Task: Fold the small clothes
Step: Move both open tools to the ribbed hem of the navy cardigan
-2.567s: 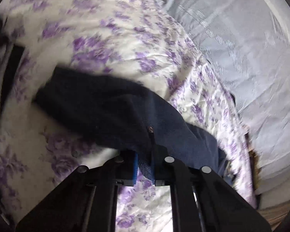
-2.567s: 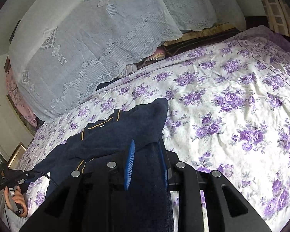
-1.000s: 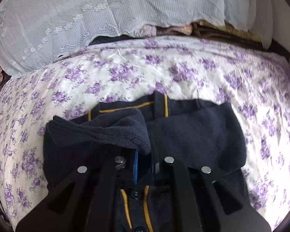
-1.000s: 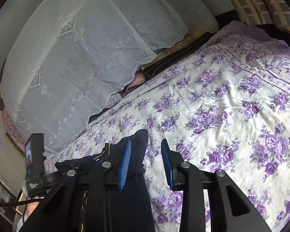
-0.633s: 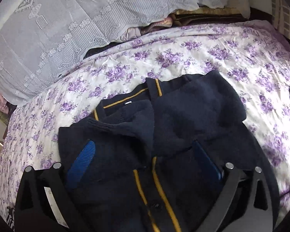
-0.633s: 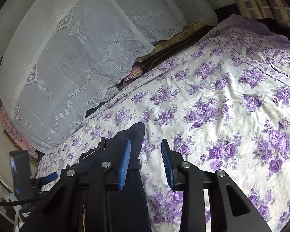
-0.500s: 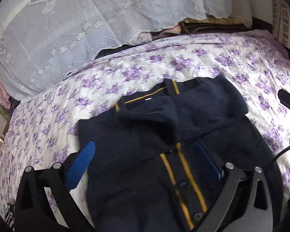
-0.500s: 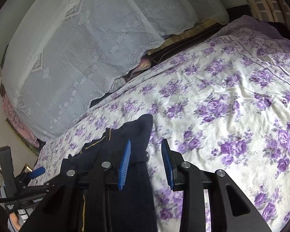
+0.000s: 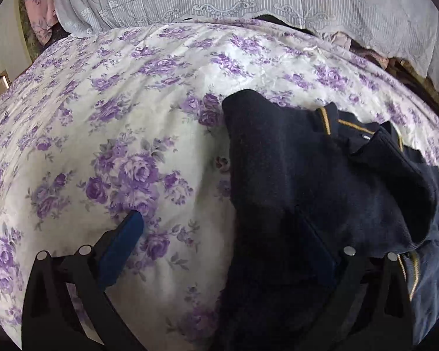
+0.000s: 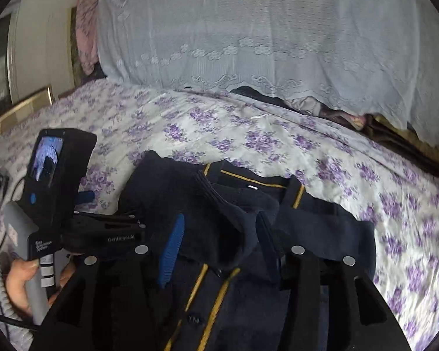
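A white lace cover (image 10: 248, 38) drapes a tall heap along the far edge of the bed, with a pink cloth (image 10: 86, 14) hanging at its left end and a strip of darker bedding (image 10: 330, 111) showing under its hem. Below it spreads the bed (image 9: 125, 111), covered by one white sheet with purple flowers. One navy cardigan (image 10: 248, 234) with mustard trim lies on the sheet toward the near edge, both sleeves folded in over its buttoned front.

The left hand-held gripper (image 9: 228, 234) has just been opening and stands wide apart, gripping nothing: one blue pad (image 9: 123, 245) hangs over bare sheet just beside the cardigan's edge, the other over the dark knit. The right hand-held gripper (image 10: 219, 242) has also just been opening; its jaws stand parted above the cardigan's middle, where the folded sleeves lie, without pressing the cloth. A person's hand (image 10: 23, 283) in a grey knit sleeve holds the left tool's handle.
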